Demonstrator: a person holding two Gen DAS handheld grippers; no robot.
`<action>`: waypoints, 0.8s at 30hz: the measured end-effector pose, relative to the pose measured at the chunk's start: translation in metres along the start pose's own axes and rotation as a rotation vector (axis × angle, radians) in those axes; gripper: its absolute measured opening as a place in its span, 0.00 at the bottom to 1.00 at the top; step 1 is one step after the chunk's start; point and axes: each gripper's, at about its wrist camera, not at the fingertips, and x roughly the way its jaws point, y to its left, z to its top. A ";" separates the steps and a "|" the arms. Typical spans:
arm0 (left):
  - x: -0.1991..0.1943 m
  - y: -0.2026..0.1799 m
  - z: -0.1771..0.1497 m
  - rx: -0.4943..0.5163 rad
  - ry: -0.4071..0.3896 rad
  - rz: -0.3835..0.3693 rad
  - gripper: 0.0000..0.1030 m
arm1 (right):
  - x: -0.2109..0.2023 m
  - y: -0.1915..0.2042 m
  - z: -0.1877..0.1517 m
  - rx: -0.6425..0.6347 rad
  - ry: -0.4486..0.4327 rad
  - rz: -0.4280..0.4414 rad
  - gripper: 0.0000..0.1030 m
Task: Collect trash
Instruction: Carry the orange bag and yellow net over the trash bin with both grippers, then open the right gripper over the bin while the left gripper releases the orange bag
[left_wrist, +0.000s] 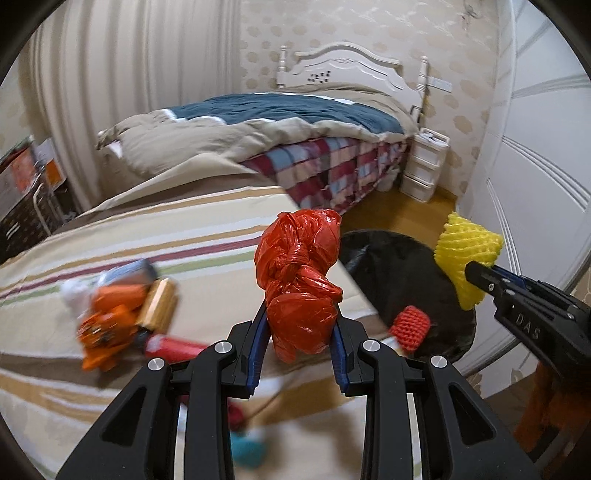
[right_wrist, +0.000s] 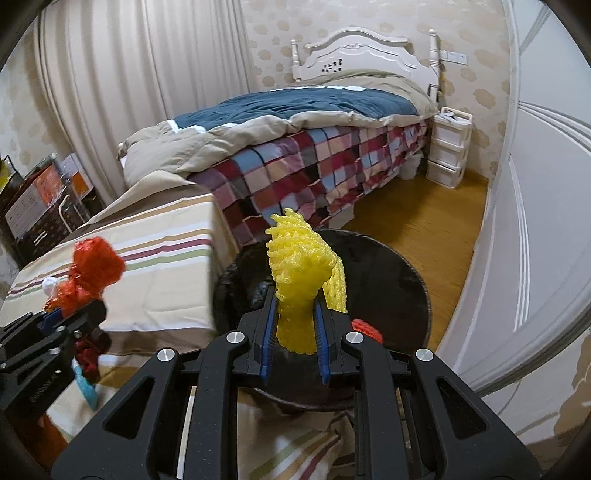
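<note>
The left gripper (left_wrist: 301, 332) is clamped on a knotted red plastic bag (left_wrist: 299, 280), pinching only its lower lobe while the knot and upper bulk stand free above the pads; the right gripper (right_wrist: 295, 321) is squeezed tight on a yellow foam fruit net (right_wrist: 299, 273), most of which also sticks up past the fingers. In the right wrist view the black-lined trash bin (right_wrist: 399, 258) sits just beyond the net toward 12 o'clock, so that piece looks ready to drop, with a red knitted scrap (right_wrist: 367, 328) already at the bin's near rim at 3 o'clock of the gripper. In the left wrist view the bin lies toward 2 o'clock of the bag, which hangs over the striped cloth (left_wrist: 110, 229), so letting go now would likely land it there instead; slick film held low could also slip out. More litter (left_wrist: 114, 314) remains at 9 o'clock
</note>
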 end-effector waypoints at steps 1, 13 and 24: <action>0.007 -0.007 0.003 0.011 0.000 -0.003 0.30 | 0.001 -0.003 0.000 0.002 0.000 -0.001 0.18; 0.059 -0.053 0.023 0.069 0.036 -0.001 0.30 | 0.030 -0.036 0.006 0.034 0.020 -0.011 0.18; 0.075 -0.070 0.025 0.106 0.047 0.046 0.68 | 0.050 -0.055 0.006 0.068 0.035 -0.021 0.41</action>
